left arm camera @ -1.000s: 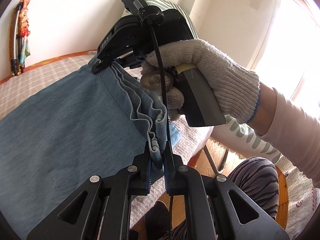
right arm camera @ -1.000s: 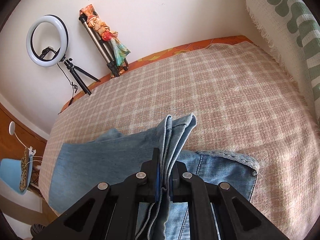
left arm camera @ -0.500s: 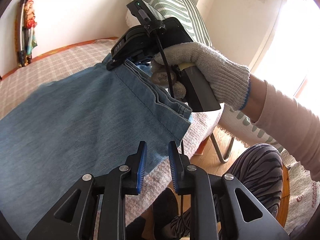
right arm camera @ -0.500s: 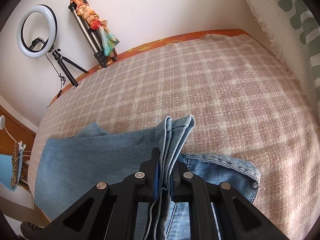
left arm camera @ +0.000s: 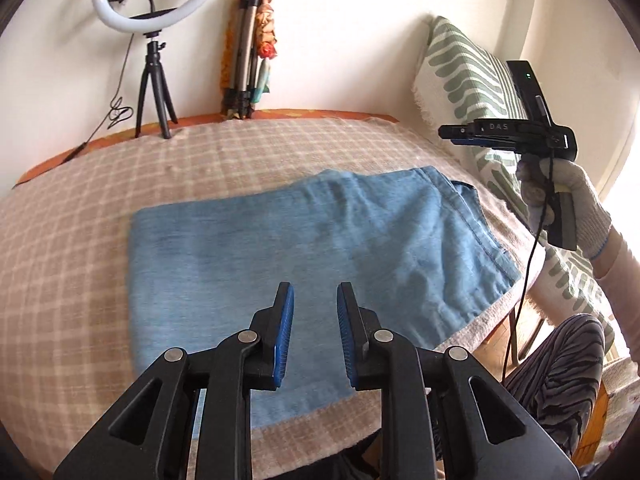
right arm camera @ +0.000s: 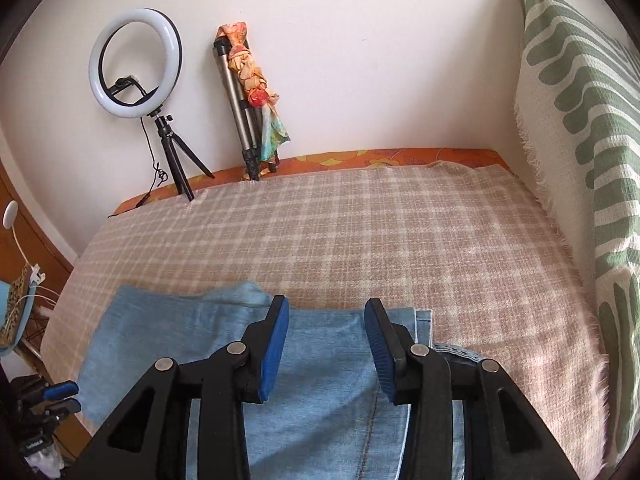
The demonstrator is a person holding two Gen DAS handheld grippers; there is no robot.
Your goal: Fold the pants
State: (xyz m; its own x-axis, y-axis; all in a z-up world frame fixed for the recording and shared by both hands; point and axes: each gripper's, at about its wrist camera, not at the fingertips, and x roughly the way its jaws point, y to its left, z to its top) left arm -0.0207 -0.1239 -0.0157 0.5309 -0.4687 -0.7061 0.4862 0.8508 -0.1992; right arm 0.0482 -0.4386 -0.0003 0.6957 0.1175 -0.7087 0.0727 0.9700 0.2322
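Note:
The light blue denim pants [left arm camera: 312,248] lie folded flat on the checked bed cover [left arm camera: 60,272]. My left gripper [left arm camera: 315,300] is open and empty, held above the near edge of the pants. In the left wrist view my right gripper [left arm camera: 452,136] is raised at the right, above the pants' right end, in a gloved hand. In the right wrist view the right gripper [right arm camera: 326,316] is open and empty over the pants [right arm camera: 320,380]. My left gripper [right arm camera: 60,396] shows at the lower left there.
A ring light on a tripod [left arm camera: 156,8] and a folded tripod with a scarf [left arm camera: 248,52] stand at the far wall. A green striped cushion [left arm camera: 472,80] leans at the right. The bed's near edge and my knee [left arm camera: 560,368] are at the lower right.
Both grippers let go of the pants' edge, the left first and then the right, and drew back and up. The pants now lie flat and folded on the bed.

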